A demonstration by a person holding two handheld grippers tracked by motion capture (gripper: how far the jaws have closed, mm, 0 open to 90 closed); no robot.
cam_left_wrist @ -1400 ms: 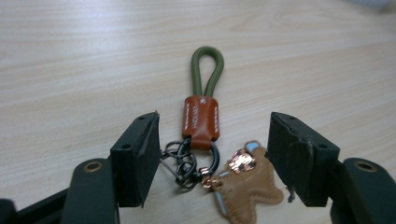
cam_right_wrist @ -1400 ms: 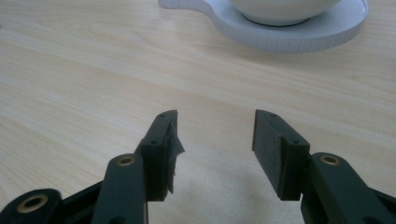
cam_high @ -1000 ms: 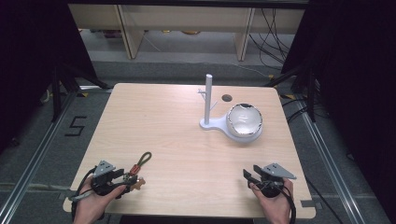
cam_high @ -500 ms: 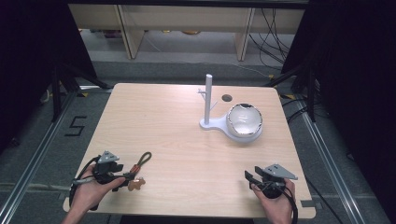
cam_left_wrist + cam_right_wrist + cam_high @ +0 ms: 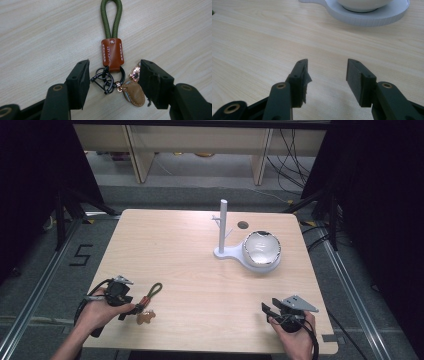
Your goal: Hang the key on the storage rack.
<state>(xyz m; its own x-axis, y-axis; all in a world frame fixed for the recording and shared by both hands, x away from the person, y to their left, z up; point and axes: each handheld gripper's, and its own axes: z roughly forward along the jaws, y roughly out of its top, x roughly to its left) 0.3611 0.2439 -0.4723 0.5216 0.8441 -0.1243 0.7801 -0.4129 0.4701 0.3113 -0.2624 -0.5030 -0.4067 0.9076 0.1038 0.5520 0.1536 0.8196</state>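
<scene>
High view first: the pale wooden desk [image 5: 200, 250] is the biggest thing here. Toward its far right stands a white stand [image 5: 223, 232] with an upright post and small pegs, its round base carrying a shiny bowl [image 5: 261, 249].

Near the right front edge a hand holds the right tongs [image 5: 268, 310], spread apart over bare wood and well away from everything; the right gripper view shows the gap between the jaws with nothing in it.

At the left front edge the left tongs [image 5: 113, 76] are also spread, one jaw on either side of the metal end of a keychain [image 5: 148, 301] lying flat on the desk. I can't tell for sure whether either jaw touches it yet.

Smallest parts, from the left gripper view: an olive cord loop [image 5: 111, 17], a brown stitched leather tab [image 5: 112, 55], black rings [image 5: 105, 80] and a little leather charm [image 5: 133, 92]. It looks light and floppy, and the rings would likely slip and swivel. The leather tab seems the firmest, grippiest place to pinch; the cord would flex.
</scene>
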